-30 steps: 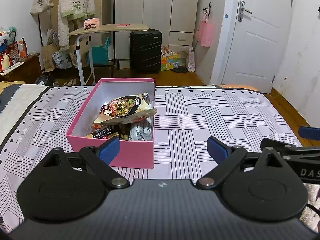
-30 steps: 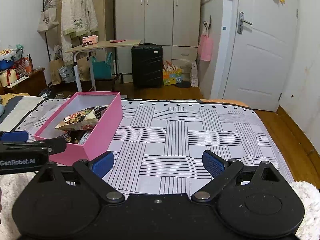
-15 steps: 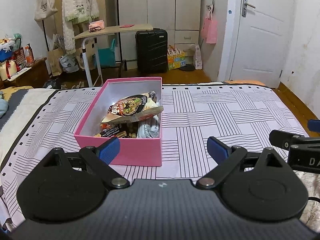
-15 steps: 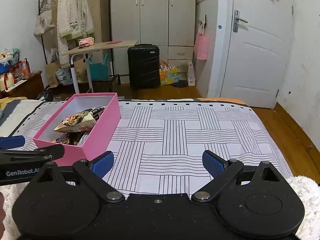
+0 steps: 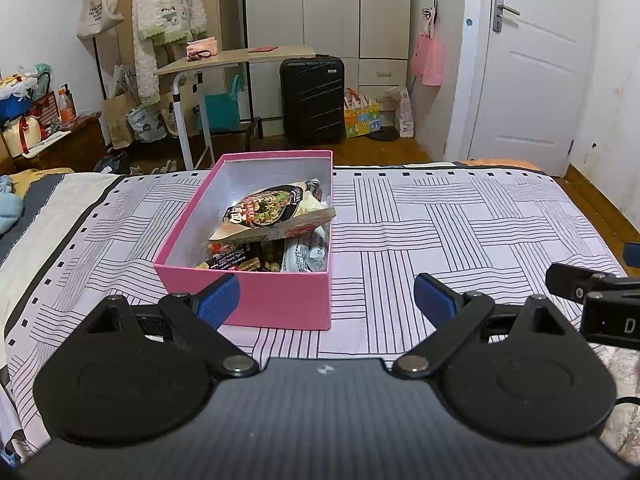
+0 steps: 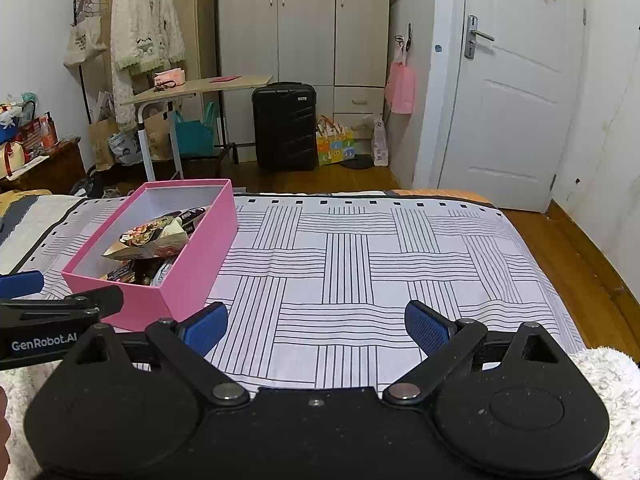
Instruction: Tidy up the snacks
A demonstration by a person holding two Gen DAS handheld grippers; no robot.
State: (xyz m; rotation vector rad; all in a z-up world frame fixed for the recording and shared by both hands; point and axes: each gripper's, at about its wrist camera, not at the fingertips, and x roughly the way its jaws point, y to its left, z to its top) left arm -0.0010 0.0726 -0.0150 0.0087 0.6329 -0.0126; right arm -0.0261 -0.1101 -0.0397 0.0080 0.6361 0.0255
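Observation:
A pink box (image 5: 280,304) (image 6: 192,264) sits on the striped bed cover and holds several snack packets; a noodle packet (image 5: 272,216) (image 6: 150,240) lies on top. My left gripper (image 5: 326,300) is open and empty, just short of the box's near wall. My right gripper (image 6: 316,326) is open and empty over bare bed cover, to the right of the box. The right gripper's finger shows at the right edge of the left wrist view, and the left gripper's finger at the left edge of the right wrist view.
The bed cover (image 6: 380,264) stretches to the right of the box. Beyond the bed's far edge stand a black suitcase (image 5: 312,100), a small desk (image 5: 228,60), a wardrobe and a white door (image 5: 528,64). A fluffy white fabric (image 6: 608,380) lies at the near right.
Both grippers have pulled back and risen a little, so the box sits a bit farther off. Both stay open and empty.

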